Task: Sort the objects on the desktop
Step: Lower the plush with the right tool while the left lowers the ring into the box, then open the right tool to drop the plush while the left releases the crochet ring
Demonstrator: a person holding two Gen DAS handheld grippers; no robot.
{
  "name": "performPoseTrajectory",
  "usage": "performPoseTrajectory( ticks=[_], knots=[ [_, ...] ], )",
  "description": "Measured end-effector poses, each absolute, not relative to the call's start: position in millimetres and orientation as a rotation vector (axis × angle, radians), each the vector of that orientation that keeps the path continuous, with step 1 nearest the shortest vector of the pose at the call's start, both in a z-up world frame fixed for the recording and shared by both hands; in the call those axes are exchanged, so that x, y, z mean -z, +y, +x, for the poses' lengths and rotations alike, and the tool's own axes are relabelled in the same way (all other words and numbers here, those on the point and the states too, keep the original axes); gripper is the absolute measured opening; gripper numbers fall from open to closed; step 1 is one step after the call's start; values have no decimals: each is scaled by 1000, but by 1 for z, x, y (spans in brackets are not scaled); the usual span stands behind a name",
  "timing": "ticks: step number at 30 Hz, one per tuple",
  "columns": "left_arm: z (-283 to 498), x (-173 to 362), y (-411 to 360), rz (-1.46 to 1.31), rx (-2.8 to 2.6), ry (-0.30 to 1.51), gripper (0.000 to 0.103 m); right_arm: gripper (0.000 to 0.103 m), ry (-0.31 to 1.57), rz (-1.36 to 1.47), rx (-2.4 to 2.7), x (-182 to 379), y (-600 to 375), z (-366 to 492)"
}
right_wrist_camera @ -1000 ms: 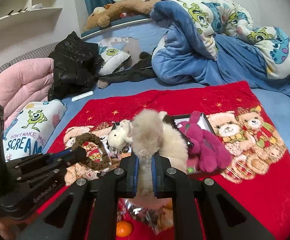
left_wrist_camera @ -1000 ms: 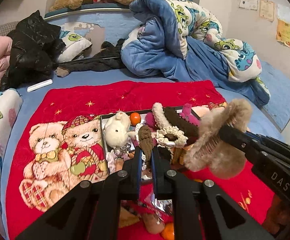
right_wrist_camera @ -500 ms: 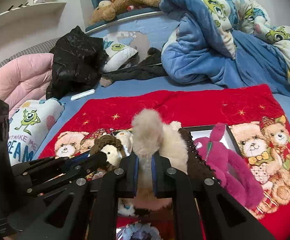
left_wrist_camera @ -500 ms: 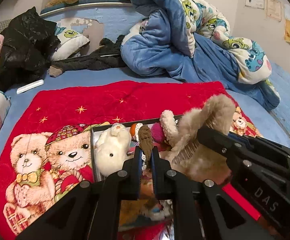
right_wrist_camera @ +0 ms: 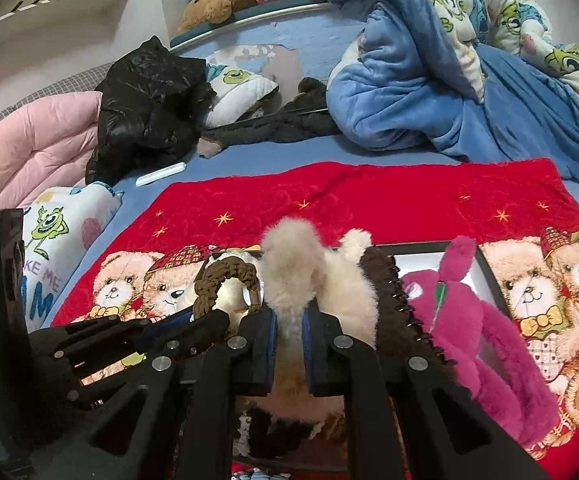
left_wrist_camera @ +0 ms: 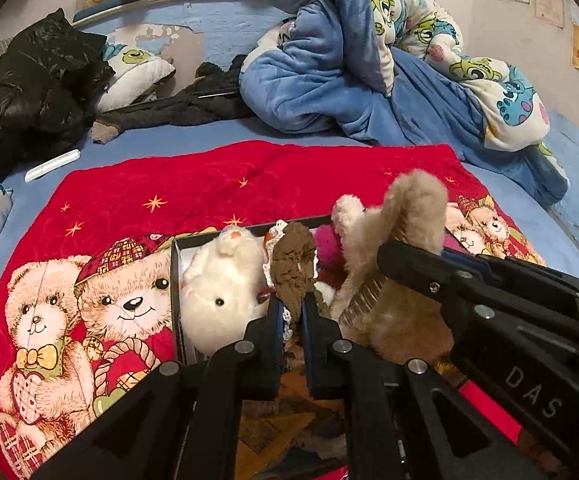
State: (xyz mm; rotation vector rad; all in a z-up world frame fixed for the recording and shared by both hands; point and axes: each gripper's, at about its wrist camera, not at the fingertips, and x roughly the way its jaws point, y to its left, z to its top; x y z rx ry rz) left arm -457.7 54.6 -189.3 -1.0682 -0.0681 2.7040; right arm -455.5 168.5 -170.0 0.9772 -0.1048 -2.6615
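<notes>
My left gripper (left_wrist_camera: 289,308) is shut on a brown crocheted loop (left_wrist_camera: 293,264) trimmed with white lace, held over a black-rimmed tray (left_wrist_camera: 175,280). The right gripper (right_wrist_camera: 289,316) is shut on a beige furry piece (right_wrist_camera: 289,256) with a comb-like clip, also above the tray. In the right wrist view the left gripper (right_wrist_camera: 213,320) and its brown loop (right_wrist_camera: 225,272) sit just to the left. The right gripper (left_wrist_camera: 385,254) and the furry piece (left_wrist_camera: 413,208) show at the right of the left wrist view. A white plush (left_wrist_camera: 217,292) and a magenta plush (right_wrist_camera: 461,312) lie in the tray.
The tray rests on a red teddy-bear blanket (left_wrist_camera: 249,176) on a blue bed. Behind lie a heaped blue duvet (left_wrist_camera: 329,80), a black jacket (left_wrist_camera: 41,80) and a white tube (left_wrist_camera: 51,165). A pink quilt (right_wrist_camera: 29,152) and a printed pillow (right_wrist_camera: 61,224) are at the left.
Both grippers have moved forward and down toward the tray, each still holding its thing. The tray and its plush toys now look larger and closer.
</notes>
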Motion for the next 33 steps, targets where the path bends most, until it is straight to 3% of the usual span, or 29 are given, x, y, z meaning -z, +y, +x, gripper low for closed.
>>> performPoseTrajectory(
  ticks=[12,14,15,16,17,18,19,21,23,25,26,27,33],
  knots=[
    [-457,205,51,-1112,-2723,-56,10,13,-133,985,2649,180,166,-456],
    [-456,206,53,-1125,-2741,-19,24,16,-132,992,2653,181,165,-455],
    [-455,207,54,-1130,-2749,-5,38,16,-130,991,2653,180,165,-454],
    [-455,207,55,-1127,-2743,-3,59,25,-127,990,2655,180,164,-453],
    [-454,207,56,-1121,-2716,-5,71,31,-126,987,2654,179,164,-453],
    [-453,207,58,-1119,-2710,2,93,43,-127,977,2655,179,163,-451],
    [-451,207,59,-1118,-2716,20,103,49,-127,971,2657,178,163,-450],
    [-450,206,63,-1118,-2730,63,103,51,-112,970,2667,175,162,-448],
    [-450,204,61,-1115,-2739,39,103,64,-101,971,2687,172,162,-447],
    [-448,200,56,-1093,-2755,14,103,92,-106,981,2719,170,165,-447],
    [-447,199,55,-1089,-2764,13,103,99,-121,986,2724,170,167,-446],
    [-447,197,55,-1087,-2776,16,103,103,-135,994,2734,169,170,-446],
    [-440,192,53,-1085,-2803,16,103,103,-76,996,2772,161,171,-442]
  ],
)
